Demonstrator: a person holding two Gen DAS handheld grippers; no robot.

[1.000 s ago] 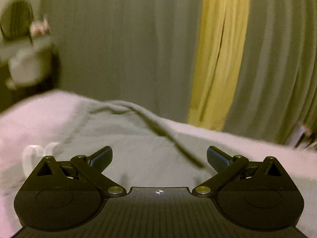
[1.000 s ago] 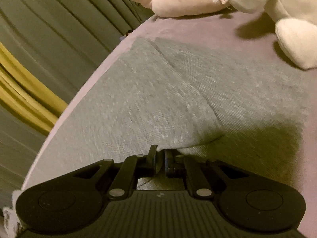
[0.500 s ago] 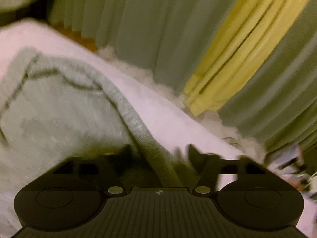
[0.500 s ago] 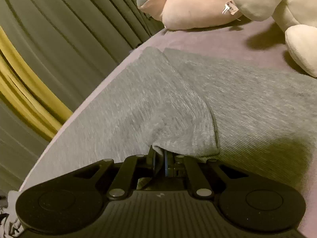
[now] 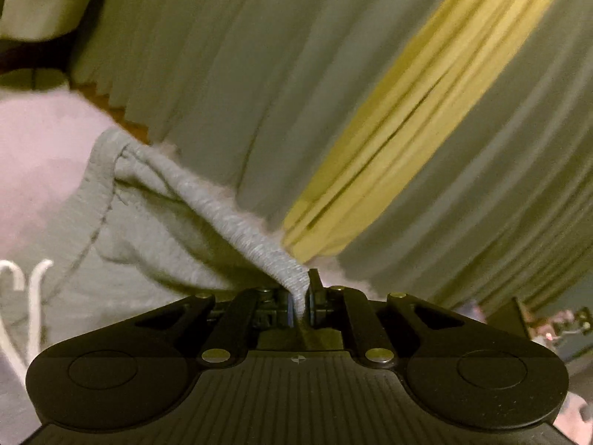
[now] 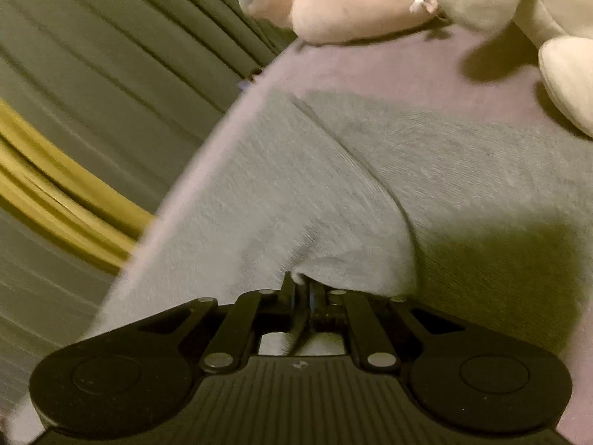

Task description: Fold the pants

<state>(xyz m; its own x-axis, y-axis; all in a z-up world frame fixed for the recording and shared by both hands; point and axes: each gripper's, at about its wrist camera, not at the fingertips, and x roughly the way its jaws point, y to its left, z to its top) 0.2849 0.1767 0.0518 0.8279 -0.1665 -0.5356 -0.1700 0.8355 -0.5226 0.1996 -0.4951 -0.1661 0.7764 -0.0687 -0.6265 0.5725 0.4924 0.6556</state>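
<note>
Grey knit pants (image 6: 333, 178) lie spread over a pinkish-purple bed cover (image 6: 389, 66). In the left wrist view my left gripper (image 5: 300, 293) is shut on the ribbed waistband (image 5: 237, 222) of the pants (image 5: 141, 244), which rises taut from the bed to the pads. A white drawstring (image 5: 29, 296) loops at the far left. In the right wrist view my right gripper (image 6: 302, 291) is shut on a raised fold of the pants near the bed's side edge, and the cloth hangs over the pads.
Grey-green curtains (image 5: 259, 74) with a yellow strip (image 5: 426, 92) hang close behind the bed. Plush toys, one pink (image 6: 352, 3) and one cream (image 6: 526, 11), lie at the far end of the bed. A dim cluttered corner (image 5: 556, 326) shows at the lower right.
My left gripper went from wide open above the pants to shut on the waistband, rolling and lifting the band. The right gripper kept its hold and raised its fold slightly.
</note>
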